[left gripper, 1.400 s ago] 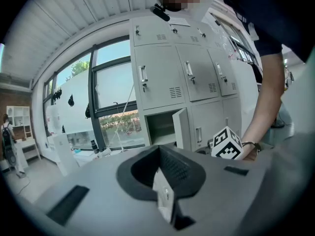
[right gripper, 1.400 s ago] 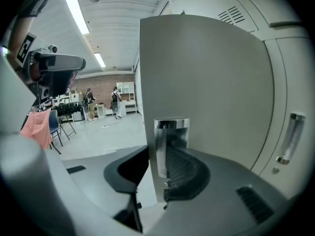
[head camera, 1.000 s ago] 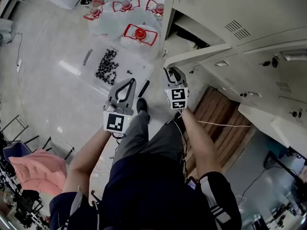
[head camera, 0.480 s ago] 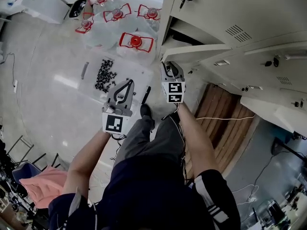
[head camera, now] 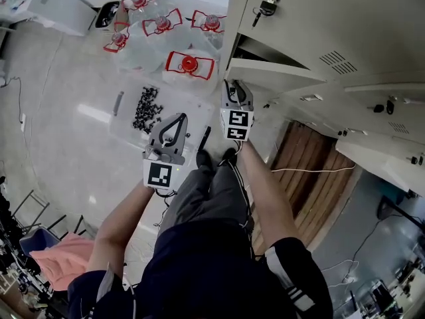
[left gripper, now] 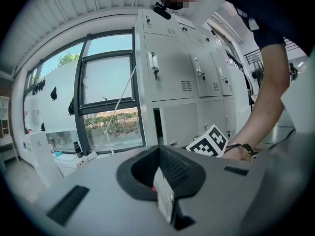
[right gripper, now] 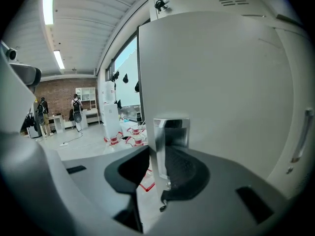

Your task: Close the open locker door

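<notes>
The open grey locker door shows nearly edge-on in the head view, swung out a little from the locker bank. My right gripper is at its free edge. In the right gripper view the door fills the right side, and my right gripper is shut on the chrome door handle. My left gripper hangs lower left, away from the lockers, its jaws shut on nothing. In the left gripper view my left gripper faces the lockers, with the dark locker opening ahead.
Water jugs with red handles and a clear bin of black screws lie on the floor left of the lockers. A wooden pallet sits at the lockers' foot. Keys hang in an upper lock. A pink cloth lies lower left.
The door has swung closer to the locker bank. The right gripper has moved with it toward the lockers. The left gripper has stayed about where it was.
</notes>
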The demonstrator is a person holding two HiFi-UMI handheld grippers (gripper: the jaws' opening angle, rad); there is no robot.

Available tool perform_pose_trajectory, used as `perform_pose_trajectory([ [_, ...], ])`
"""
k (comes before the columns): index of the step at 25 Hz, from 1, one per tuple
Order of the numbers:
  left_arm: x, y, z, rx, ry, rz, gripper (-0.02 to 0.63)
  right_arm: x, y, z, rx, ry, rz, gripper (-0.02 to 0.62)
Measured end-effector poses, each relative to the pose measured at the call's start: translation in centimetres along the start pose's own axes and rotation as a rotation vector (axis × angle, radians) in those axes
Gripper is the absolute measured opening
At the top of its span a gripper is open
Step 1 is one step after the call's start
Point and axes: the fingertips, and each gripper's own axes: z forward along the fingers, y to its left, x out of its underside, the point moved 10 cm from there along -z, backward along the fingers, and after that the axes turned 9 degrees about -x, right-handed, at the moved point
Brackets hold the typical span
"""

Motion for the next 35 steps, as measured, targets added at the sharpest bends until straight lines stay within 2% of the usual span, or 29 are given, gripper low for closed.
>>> perform_pose_trajectory([
  [3, 0.6, 0.6, 0.8, -0.013, 0.004, -0.012, 0.003, -0.3, -0.3, 0.9, 0.011, -0.017, 0.007, 0.1],
  [14, 0.3, 1.4, 1.5, -0.027, 0.001, 0.026, 0.003, -1.0, -1.0, 2.3, 0.036, -0.018, 0.031, 0.095],
  [17, 0.2, 0.8, 1.3, -0.079, 0.036, -0.088, 0.003, -1.0, -1.1, 2.3, 0.022, -0.006, 0.03, 0.095],
  [18, -0.1, 0.6, 1.3, -0.087, 0.039, -0.095, 0.003, -1.1, -1.2, 2.3, 0.018, -0.002, 0.031, 0.095],
  [22, -1.6, 0.0, 1.2, -0.052, 0.038, 0.028, 0.003, -0.9, -1.2, 2.1, 0.015, 0.014, 0.049, 0.094],
  [26, -1.6, -0.1, 1.4, -0.035, 0.042, 0.025, 0.003, -1.2, -1.3, 2.5, 0.03, -0.005, 0.057, 0.094],
  [30, -1.0, 0.4, 2.2, 0.023, 0.031, 0.058, 0.003, -1.3, -1.4, 3.0, 0.056, -0.022, 0.066, 0.094],
  [35, -0.1, 1.6, 2.8, 0.077, 0.017, 0.053, 0.003, -1.4, -1.5, 3.5, 0.093, -0.041, 0.064, 0.094],
])
